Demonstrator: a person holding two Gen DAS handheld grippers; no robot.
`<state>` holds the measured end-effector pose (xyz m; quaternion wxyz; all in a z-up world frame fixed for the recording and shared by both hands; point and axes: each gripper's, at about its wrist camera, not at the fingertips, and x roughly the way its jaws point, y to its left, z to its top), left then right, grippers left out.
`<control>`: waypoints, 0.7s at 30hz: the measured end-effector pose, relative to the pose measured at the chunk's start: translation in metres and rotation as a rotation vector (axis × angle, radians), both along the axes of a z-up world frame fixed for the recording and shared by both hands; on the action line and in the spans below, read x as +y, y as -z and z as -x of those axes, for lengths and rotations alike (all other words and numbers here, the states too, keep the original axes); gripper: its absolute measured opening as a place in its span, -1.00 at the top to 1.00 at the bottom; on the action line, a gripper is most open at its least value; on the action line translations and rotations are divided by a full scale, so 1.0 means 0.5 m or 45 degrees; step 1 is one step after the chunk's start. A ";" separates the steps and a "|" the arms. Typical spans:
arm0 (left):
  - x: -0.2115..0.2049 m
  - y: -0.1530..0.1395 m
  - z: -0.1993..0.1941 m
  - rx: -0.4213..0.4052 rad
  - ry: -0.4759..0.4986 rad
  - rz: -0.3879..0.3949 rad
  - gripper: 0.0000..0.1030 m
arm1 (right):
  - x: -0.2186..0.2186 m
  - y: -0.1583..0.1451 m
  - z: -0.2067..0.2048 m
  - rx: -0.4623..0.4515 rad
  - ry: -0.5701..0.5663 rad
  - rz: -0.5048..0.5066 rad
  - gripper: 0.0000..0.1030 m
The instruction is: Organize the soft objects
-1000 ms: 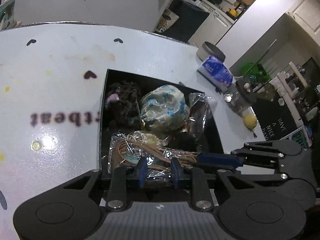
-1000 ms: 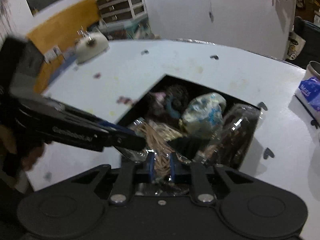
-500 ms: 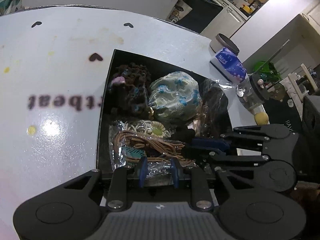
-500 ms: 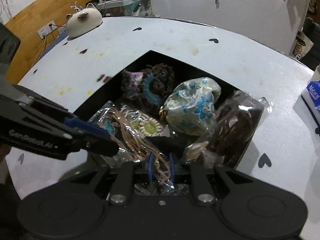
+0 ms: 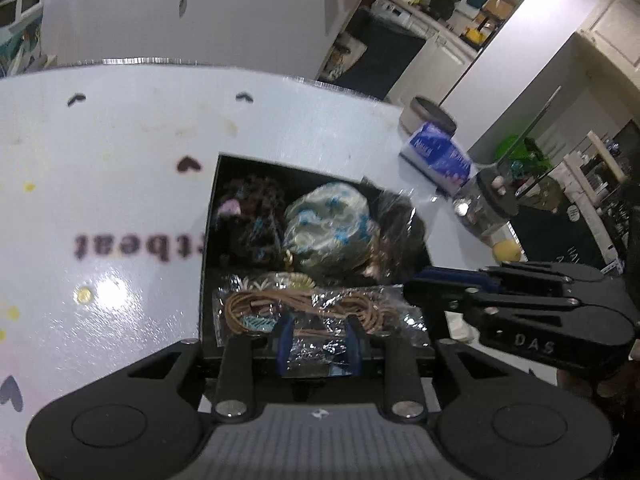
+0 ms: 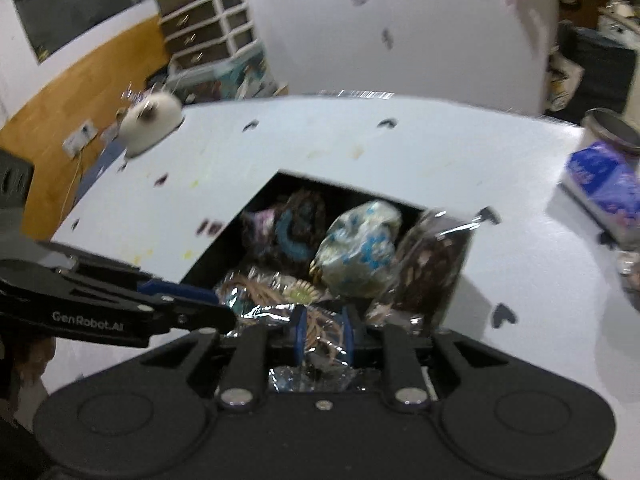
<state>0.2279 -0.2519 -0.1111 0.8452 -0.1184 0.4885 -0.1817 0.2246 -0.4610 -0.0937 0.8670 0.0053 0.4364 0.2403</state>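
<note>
Black box on table, floral pouch and dark scrunchies inside, cellophane cord packet at near edge between both grippers' jaws, just widened, grip unclear.

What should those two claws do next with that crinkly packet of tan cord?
Probably draw both back. The packet of tan cord already lies in the black box, and the jaws of the left gripper and right gripper have just been opening with its wrapper between them.
</note>
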 end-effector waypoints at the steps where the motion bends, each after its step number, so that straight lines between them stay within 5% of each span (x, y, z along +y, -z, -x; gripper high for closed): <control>1: 0.004 -0.010 0.007 -0.021 -0.003 0.004 0.27 | -0.003 -0.008 0.008 -0.017 0.028 -0.004 0.57; 4: 0.017 -0.036 0.027 -0.075 -0.016 0.010 0.02 | -0.008 -0.031 0.037 -0.069 0.121 -0.026 0.52; 13: 0.070 -0.096 0.108 -0.234 -0.078 0.001 -0.90 | 0.003 -0.085 0.147 -0.229 0.354 0.010 -0.05; 21: 0.111 -0.133 0.186 -0.363 -0.102 -0.050 -1.00 | 0.037 -0.120 0.255 -0.338 0.503 0.049 -0.45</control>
